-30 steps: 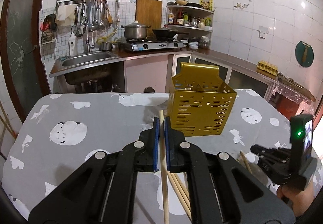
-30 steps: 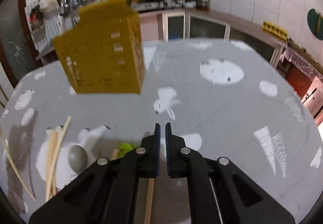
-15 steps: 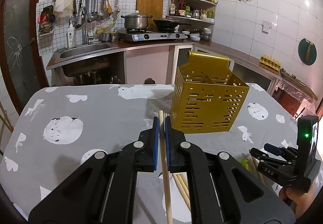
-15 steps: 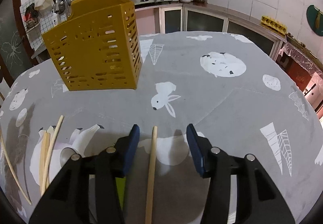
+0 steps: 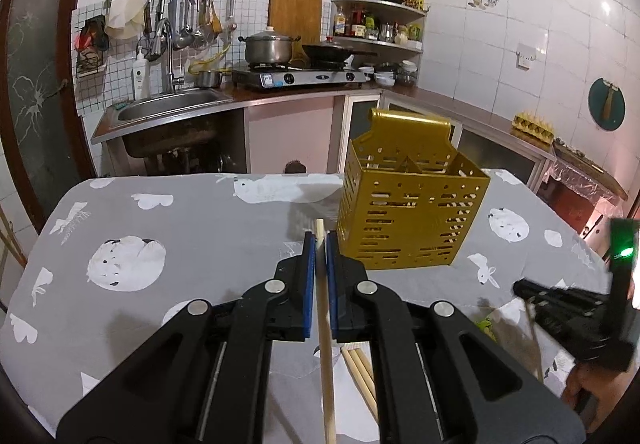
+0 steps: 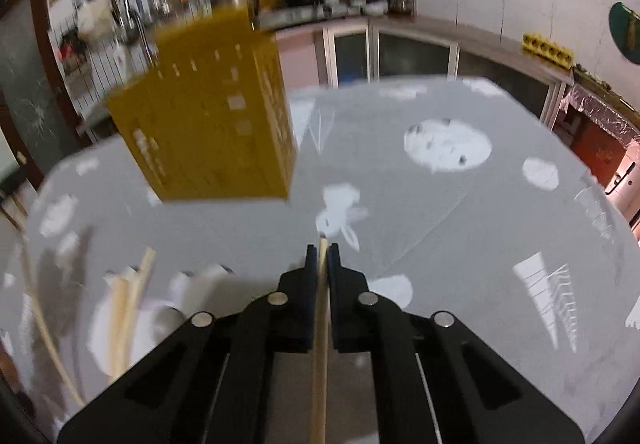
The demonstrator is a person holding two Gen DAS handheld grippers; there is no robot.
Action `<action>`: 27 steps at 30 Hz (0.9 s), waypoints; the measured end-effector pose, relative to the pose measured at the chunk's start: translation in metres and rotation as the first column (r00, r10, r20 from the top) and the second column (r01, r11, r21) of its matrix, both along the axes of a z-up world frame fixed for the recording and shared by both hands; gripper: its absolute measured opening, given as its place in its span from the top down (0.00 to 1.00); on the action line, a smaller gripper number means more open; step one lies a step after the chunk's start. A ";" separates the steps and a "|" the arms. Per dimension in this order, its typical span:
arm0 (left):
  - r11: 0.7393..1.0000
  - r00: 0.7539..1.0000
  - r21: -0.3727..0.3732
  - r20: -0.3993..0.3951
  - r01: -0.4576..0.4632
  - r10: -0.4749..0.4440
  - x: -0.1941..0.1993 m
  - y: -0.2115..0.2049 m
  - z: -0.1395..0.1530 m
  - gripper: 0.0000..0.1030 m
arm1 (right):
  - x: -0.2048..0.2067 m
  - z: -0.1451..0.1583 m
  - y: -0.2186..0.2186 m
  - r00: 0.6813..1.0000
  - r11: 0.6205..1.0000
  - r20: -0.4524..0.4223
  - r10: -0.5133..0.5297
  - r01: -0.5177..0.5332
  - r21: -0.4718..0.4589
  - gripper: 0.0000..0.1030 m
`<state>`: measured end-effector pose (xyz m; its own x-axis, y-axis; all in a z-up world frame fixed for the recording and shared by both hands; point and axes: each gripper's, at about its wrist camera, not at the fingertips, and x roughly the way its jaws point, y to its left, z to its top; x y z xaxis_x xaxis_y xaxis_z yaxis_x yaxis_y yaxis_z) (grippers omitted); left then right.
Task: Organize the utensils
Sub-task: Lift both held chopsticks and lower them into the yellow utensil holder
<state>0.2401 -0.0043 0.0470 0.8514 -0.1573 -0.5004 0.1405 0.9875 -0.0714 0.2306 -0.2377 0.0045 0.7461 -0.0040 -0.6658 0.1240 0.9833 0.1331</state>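
My left gripper [image 5: 319,244] is shut on a wooden chopstick [image 5: 325,344] and holds it above the table, left of the yellow slotted utensil holder [image 5: 408,215]. My right gripper [image 6: 322,256] is shut on another wooden chopstick [image 6: 319,356], with the holder [image 6: 208,123] ahead to its left; this view is blurred. The right gripper also shows in the left wrist view [image 5: 520,288] at the right. Loose chopsticks [image 5: 362,368] lie on the cloth below the left gripper and show in the right wrist view [image 6: 128,304] at the left.
The table has a grey cloth [image 5: 200,228] with white animal prints. A small green item [image 5: 485,324] lies near the right gripper. Behind the table are a sink [image 5: 168,111], a stove with a pot [image 5: 268,47] and cabinets.
My right gripper opened around a chopstick on the cloth, then shut on it and lifted. My left gripper kept hold of its chopstick and rose a little.
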 end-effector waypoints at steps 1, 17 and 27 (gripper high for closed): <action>1.000 1.000 -0.008 0.007 0.000 0.000 -0.002 0.001 0.002 0.96 | -0.005 0.007 -0.001 1.000 1.000 0.028 -0.001 0.000 0.008 0.95; 0.999 0.994 -0.042 0.104 -0.014 0.019 -0.025 0.011 0.026 0.96 | -0.050 0.077 0.007 0.906 0.999 0.423 -0.019 0.037 -0.036 0.95; 0.999 0.986 -0.042 0.163 -0.017 0.024 -0.031 0.011 0.039 0.96 | -0.060 0.096 0.011 0.863 0.996 0.505 -0.021 0.059 -0.060 0.95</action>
